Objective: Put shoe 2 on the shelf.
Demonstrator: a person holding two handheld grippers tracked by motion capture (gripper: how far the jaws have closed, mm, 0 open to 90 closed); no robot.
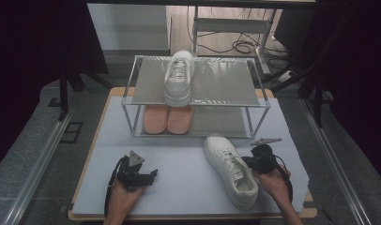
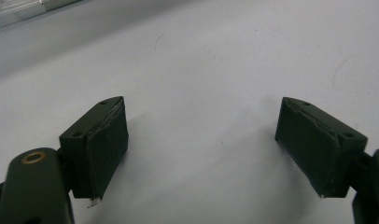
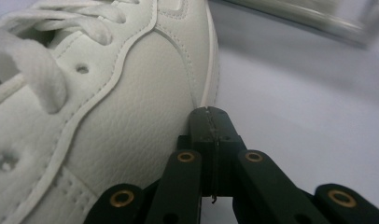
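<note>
A white sneaker (image 1: 231, 176) lies on the pale mat (image 1: 179, 154) at the front right, toe pointing toward the rack. My right gripper (image 1: 247, 161) is at its right side. In the right gripper view the jaws (image 3: 210, 116) are pressed together with nothing between them, their tip right beside the sneaker's leather side (image 3: 122, 116) near the sole. My left gripper (image 1: 153, 174) rests at the front left; in the left gripper view it (image 2: 201, 140) stands wide open over bare mat. A second white sneaker (image 1: 178, 79) sits on the rack's top shelf.
The two-tier metal rack (image 1: 226, 101) stands at the back of the table. A pair of pink slippers (image 1: 168, 119) sits on its lower shelf. A metal clip (image 1: 266, 140) lies on the mat near the rack's right foot.
</note>
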